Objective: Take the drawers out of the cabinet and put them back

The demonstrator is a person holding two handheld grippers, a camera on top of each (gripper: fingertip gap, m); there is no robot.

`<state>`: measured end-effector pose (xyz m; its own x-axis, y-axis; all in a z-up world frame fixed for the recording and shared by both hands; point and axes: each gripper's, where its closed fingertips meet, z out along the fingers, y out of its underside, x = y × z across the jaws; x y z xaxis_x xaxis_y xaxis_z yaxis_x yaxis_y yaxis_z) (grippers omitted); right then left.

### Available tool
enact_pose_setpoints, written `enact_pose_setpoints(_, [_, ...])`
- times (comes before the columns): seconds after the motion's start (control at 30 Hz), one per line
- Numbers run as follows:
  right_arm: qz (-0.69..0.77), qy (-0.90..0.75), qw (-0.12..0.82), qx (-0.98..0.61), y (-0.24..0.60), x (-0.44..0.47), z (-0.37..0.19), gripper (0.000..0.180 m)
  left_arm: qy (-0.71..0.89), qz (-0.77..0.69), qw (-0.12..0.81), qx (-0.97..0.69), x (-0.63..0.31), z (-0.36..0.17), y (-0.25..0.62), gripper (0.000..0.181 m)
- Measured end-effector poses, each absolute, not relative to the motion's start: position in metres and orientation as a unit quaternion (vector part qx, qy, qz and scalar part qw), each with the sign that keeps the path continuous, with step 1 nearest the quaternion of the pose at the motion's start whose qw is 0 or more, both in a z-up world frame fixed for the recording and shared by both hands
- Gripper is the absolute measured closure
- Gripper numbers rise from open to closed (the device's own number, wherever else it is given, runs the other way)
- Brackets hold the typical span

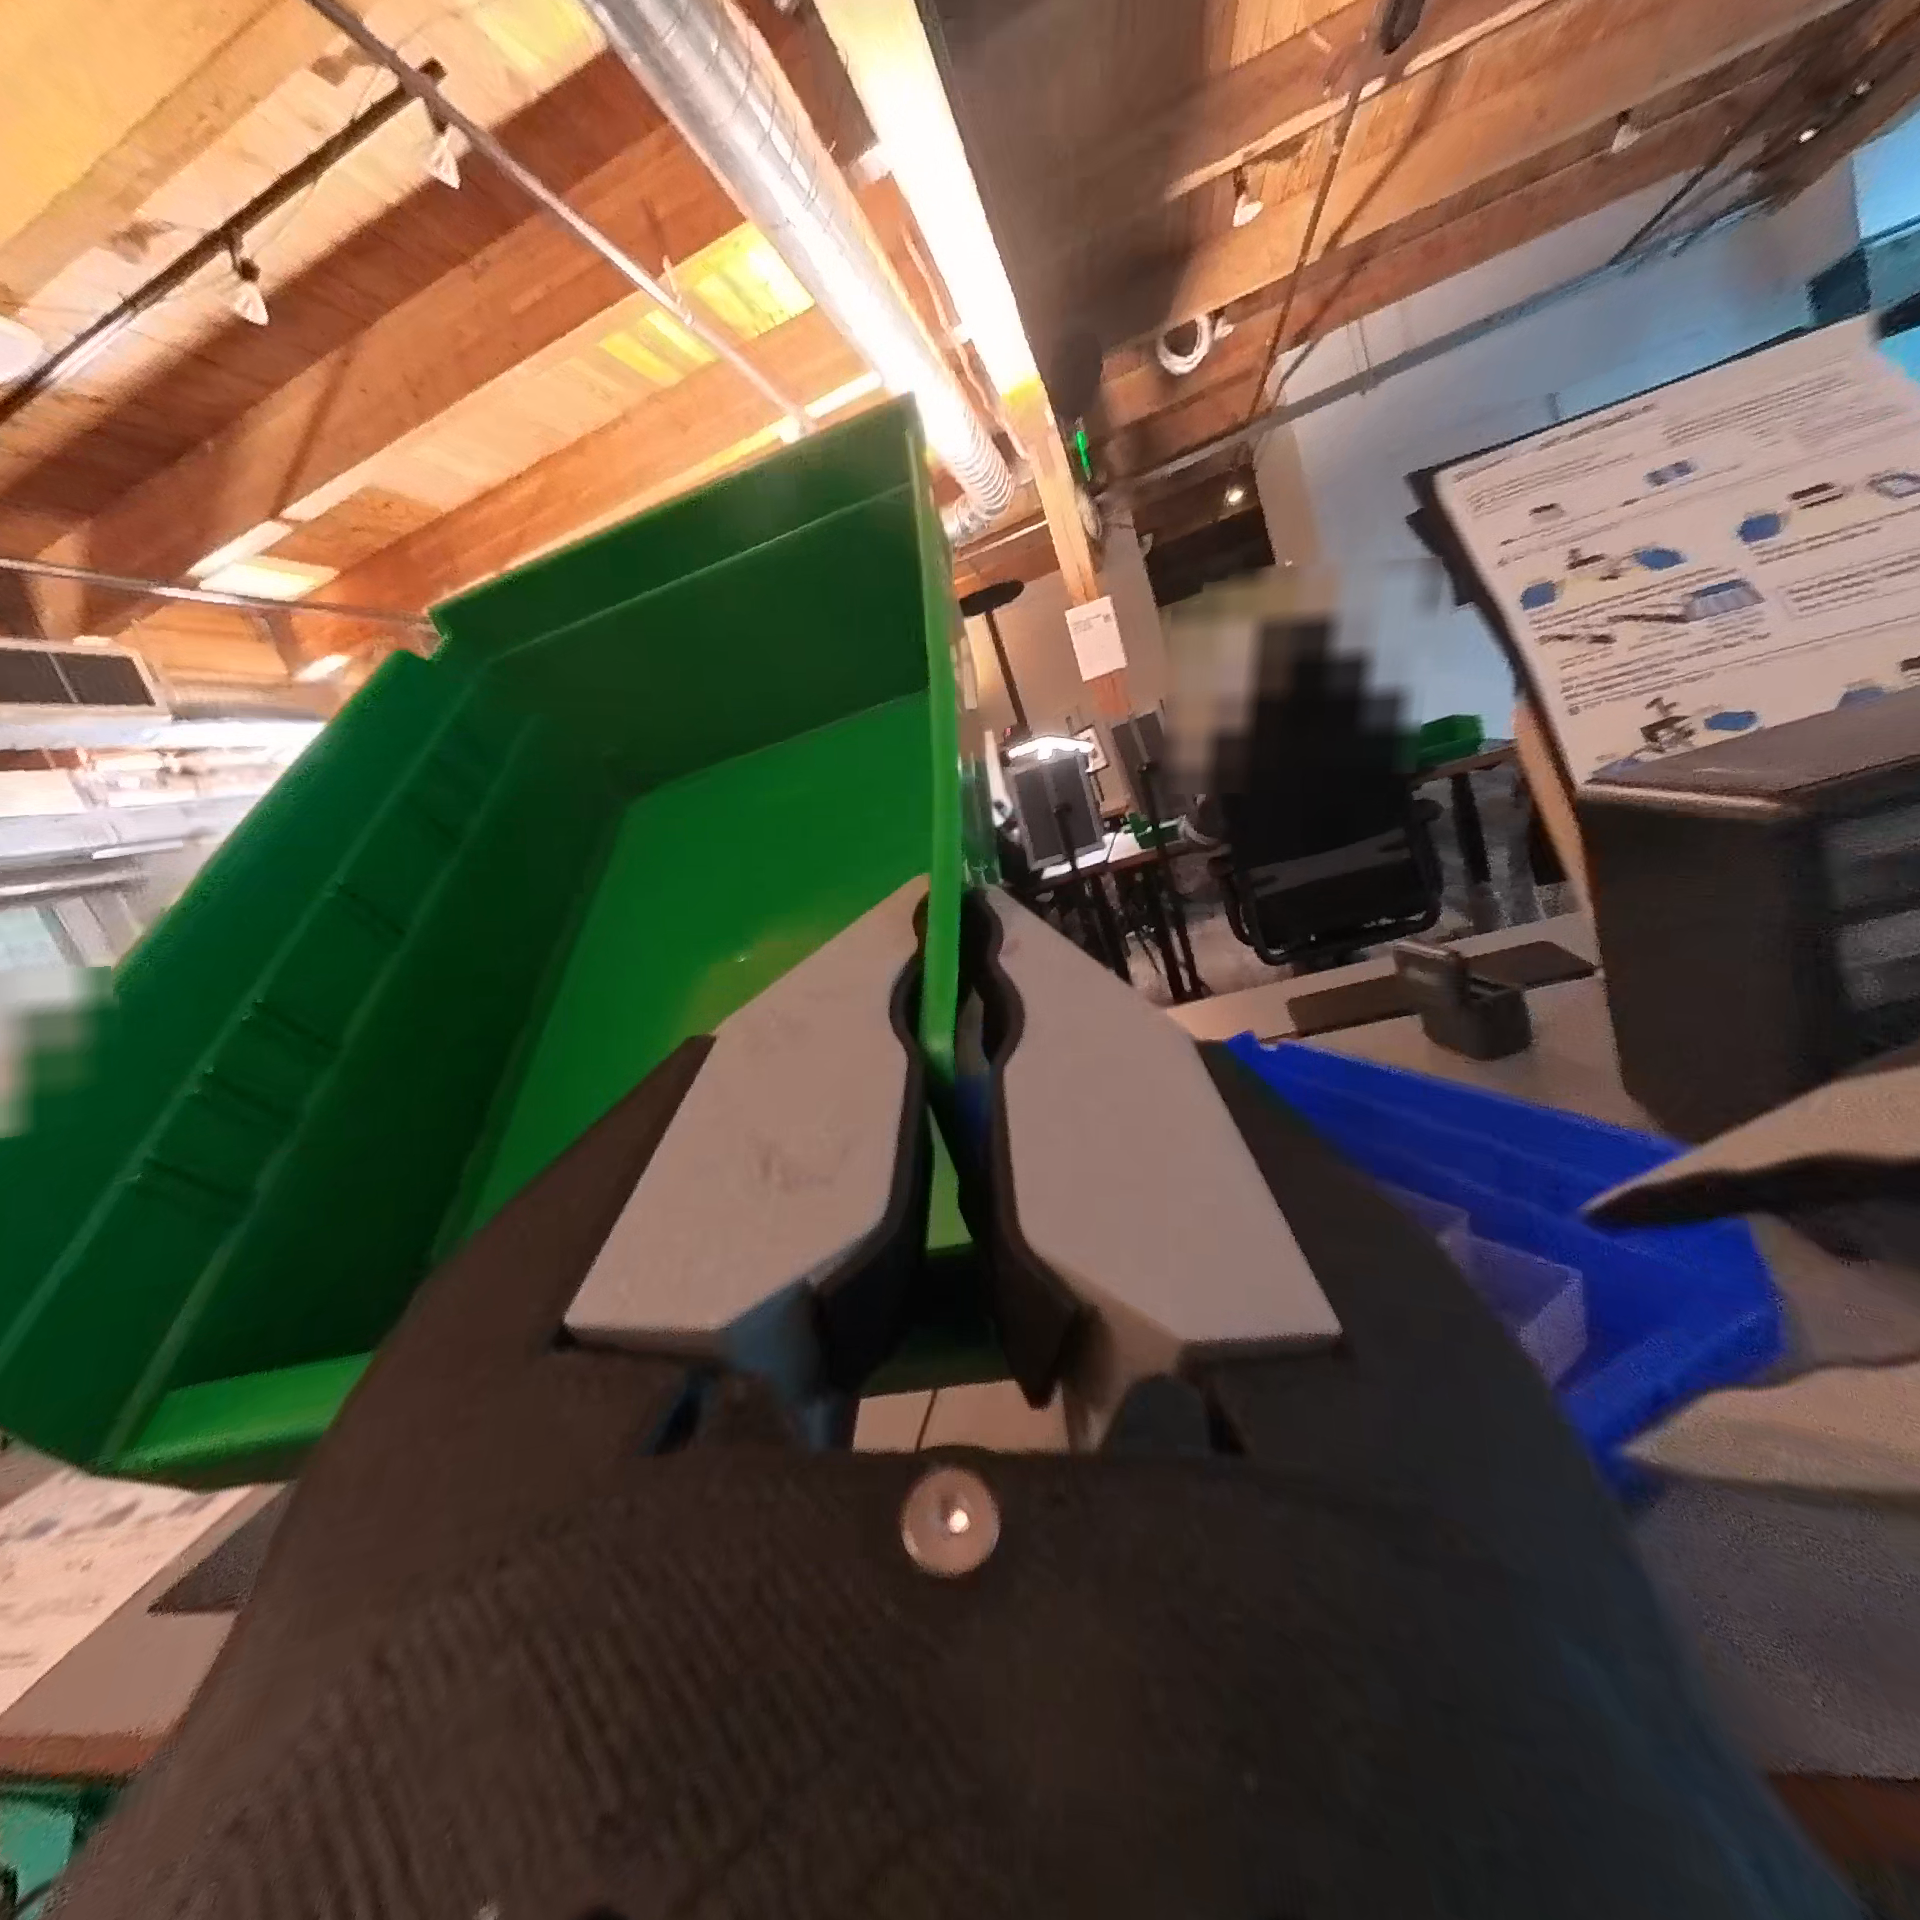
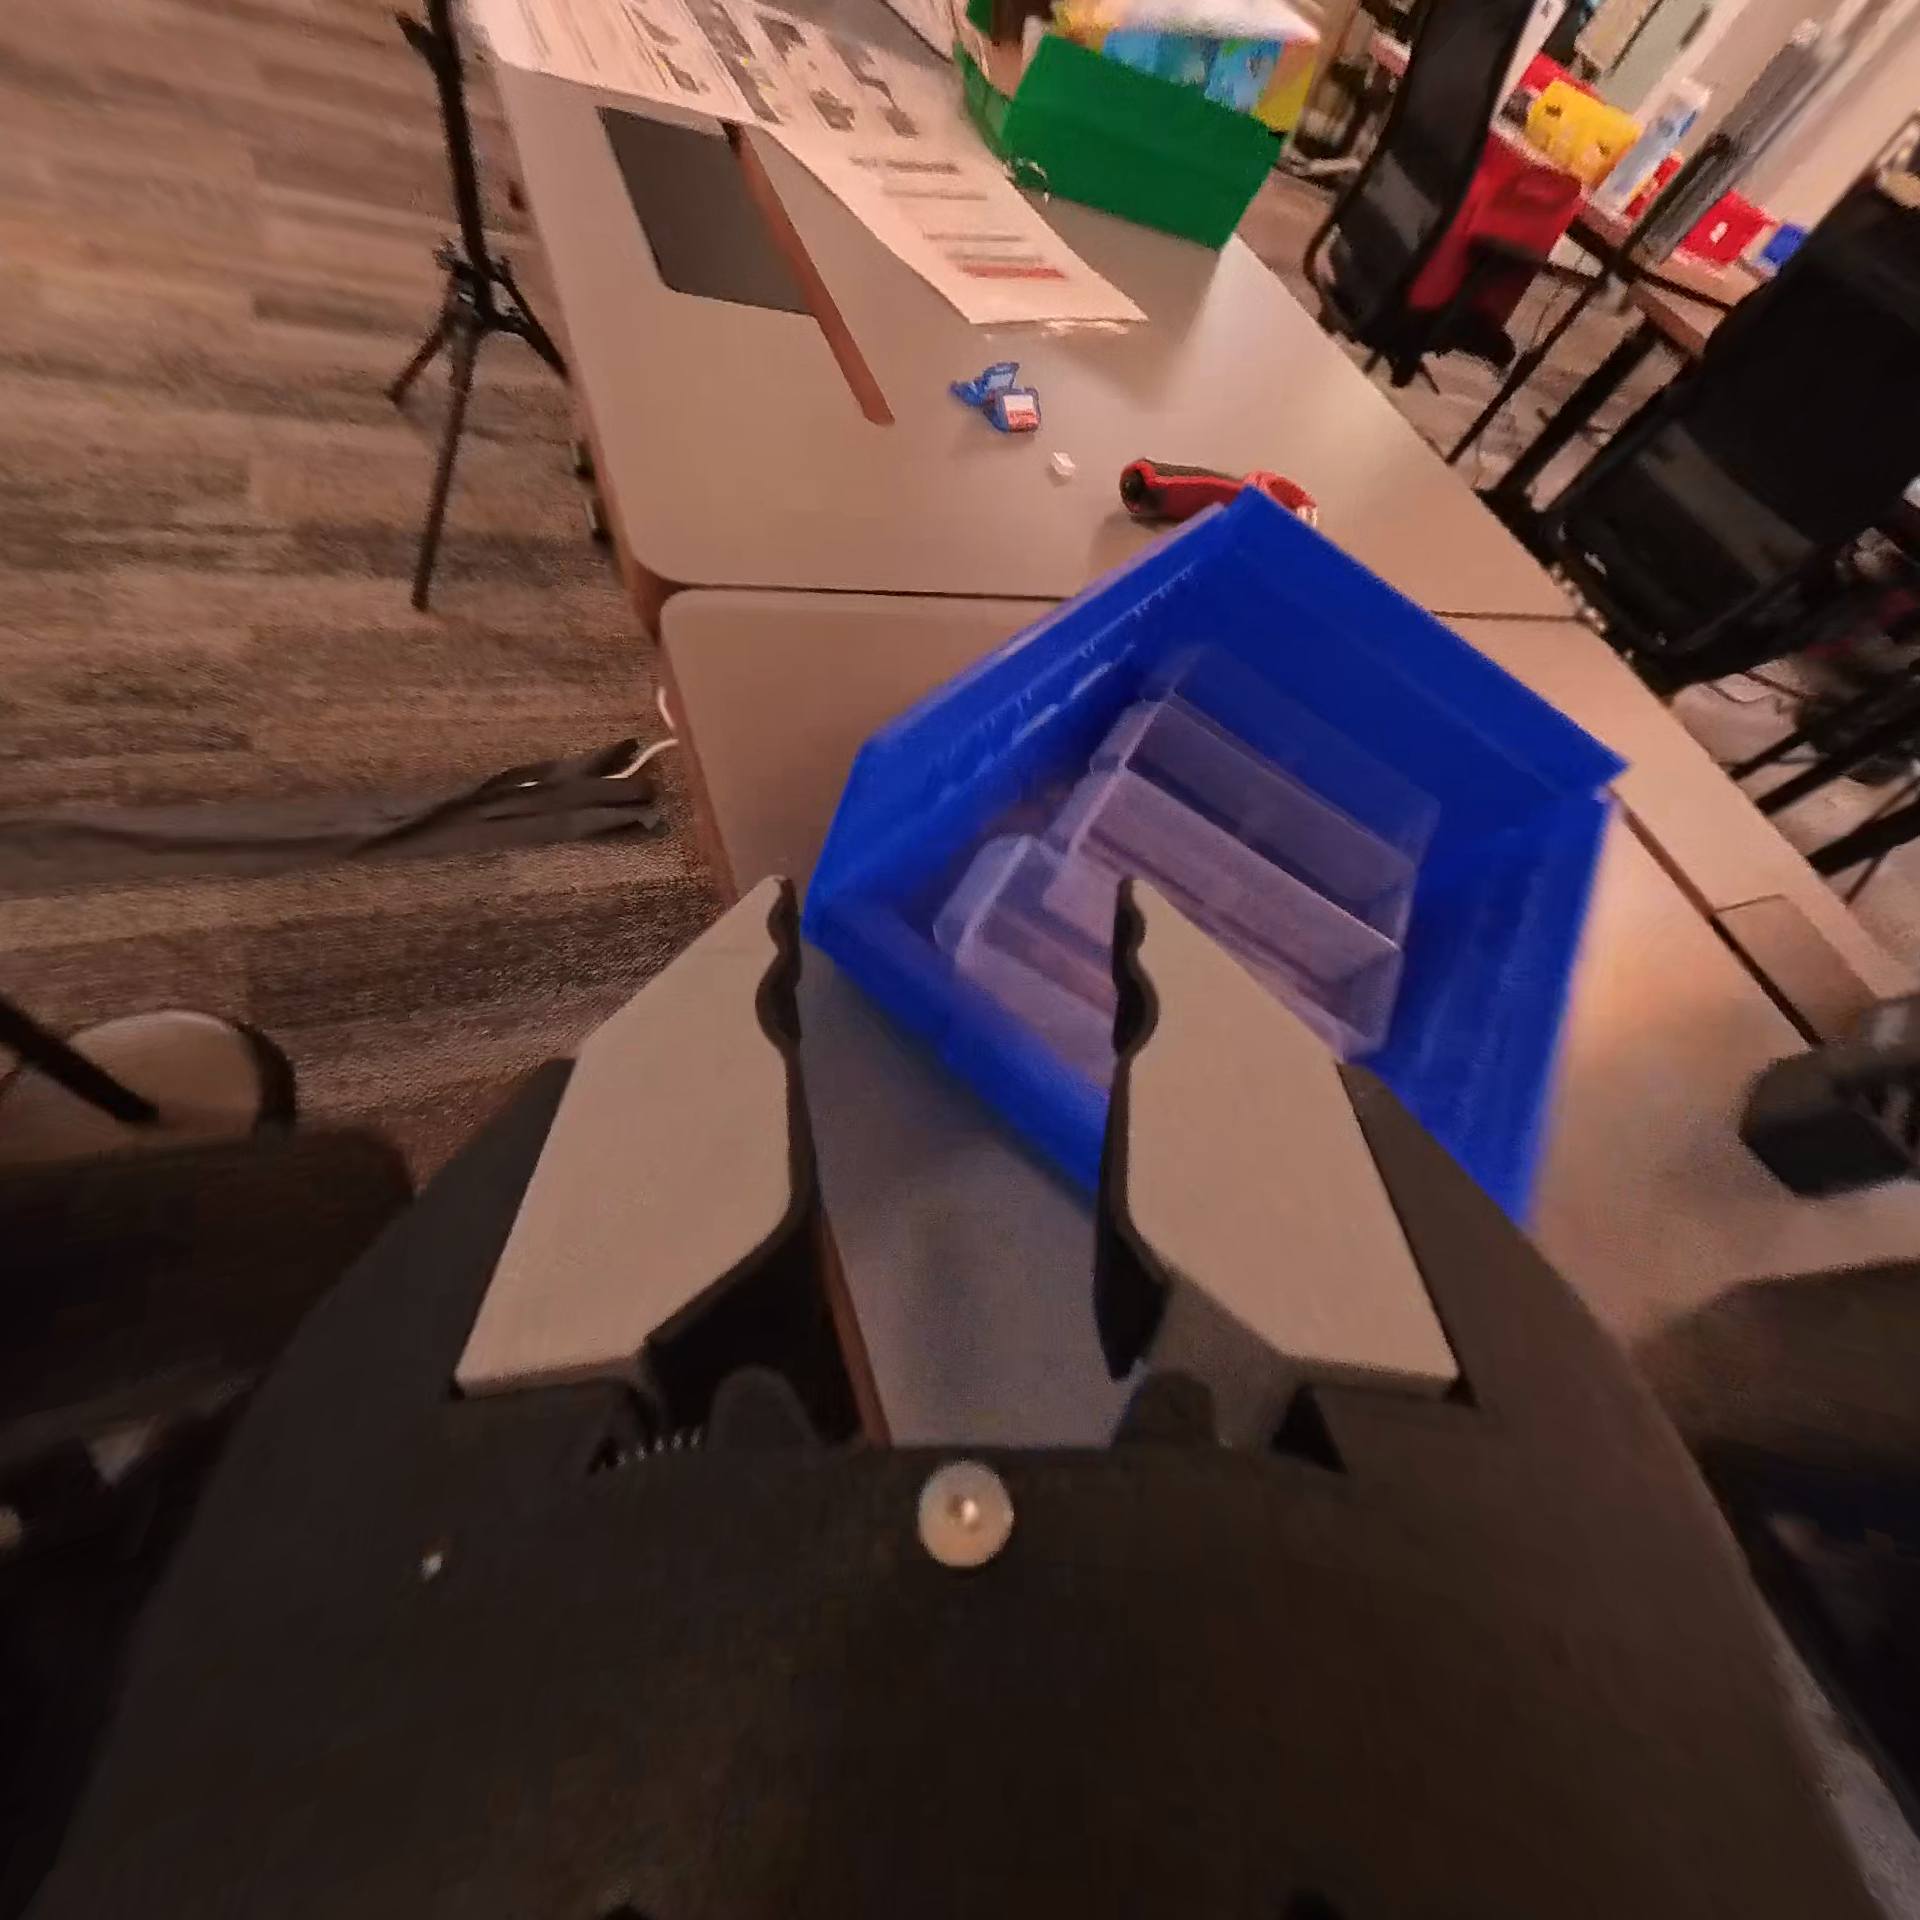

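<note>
My left gripper (image 1: pixel 951 914) is shut on the thin side wall of an empty green bin (image 1: pixel 540 935) and holds it tilted up in the air. A blue bin (image 2: pixel 1226 873) sits on the grey table and holds several clear plastic drawers (image 2: pixel 1216 862). It also shows low right in the left wrist view (image 1: pixel 1496 1226). My right gripper (image 2: pixel 951 914) is open and empty, just above the blue bin's near corner. Its fingers (image 1: pixel 1766 1164) show at the right edge of the left wrist view. A dark cabinet (image 1: pixel 1766 914) stands on the table at the right.
The grey table (image 2: pixel 831 499) carries a printed sheet (image 2: pixel 935 177), a green box (image 2: pixel 1132 156) of items, a small blue item (image 2: pixel 997 400), a red-and-black tool (image 2: pixel 1195 488) and a small dark box (image 1: pixel 1465 1003). A tripod (image 2: pixel 468 301) stands on the floor at left. Chairs stand beyond the table.
</note>
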<state>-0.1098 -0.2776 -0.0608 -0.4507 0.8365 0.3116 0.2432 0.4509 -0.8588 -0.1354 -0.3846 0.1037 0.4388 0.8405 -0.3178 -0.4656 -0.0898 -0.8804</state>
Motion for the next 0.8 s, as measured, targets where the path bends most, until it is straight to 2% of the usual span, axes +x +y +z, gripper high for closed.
enact_pose_setpoints(0.2, [0.376, -0.708, 0.434, -0.41, -0.134, 0.028, -0.002, 0.124, -0.049, 0.427, 0.729, -0.533, -0.042, 0.119, -0.305, 0.18])
enact_pose_setpoints(0.23, [0.372, -0.692, 0.449, -0.425, -0.105, 0.051, 0.008, 0.128, -0.023, 0.401, 0.746, -0.531, -0.019, 0.121, -0.287, 0.18])
enact_pose_setpoints(0.3, [0.359, -0.648, 0.498, -0.451, -0.045, 0.1, 0.031, 0.155, 0.035, 0.356, 0.768, -0.531, 0.028, 0.119, -0.249, 0.18])
enact_pose_setpoints(0.33, [0.35, -0.616, 0.529, -0.468, -0.014, 0.124, 0.045, 0.162, 0.06, 0.331, 0.776, -0.534, 0.051, 0.117, -0.229, 0.18])
enact_pose_setpoints(0.43, [0.321, -0.524, 0.583, -0.532, 0.069, 0.201, 0.073, 0.161, 0.125, 0.253, 0.783, -0.554, 0.118, 0.106, -0.163, 0.18])
enact_pose_setpoints(0.53, [0.315, -0.433, 0.596, -0.598, 0.132, 0.267, 0.074, 0.152, 0.185, 0.179, 0.769, -0.585, 0.176, 0.081, -0.09, 0.18])
enact_pose_setpoints(0.63, [0.298, -0.387, 0.583, -0.649, 0.176, 0.313, 0.056, 0.152, 0.232, 0.112, 0.74, -0.622, 0.226, 0.044, -0.023, 0.179])
enact_pose_setpoints(0.8, [0.286, -0.362, 0.533, -0.709, 0.21, 0.34, 0.017, 0.151, 0.26, 0.068, 0.682, -0.68, 0.264, -0.023, 0.079, 0.179])
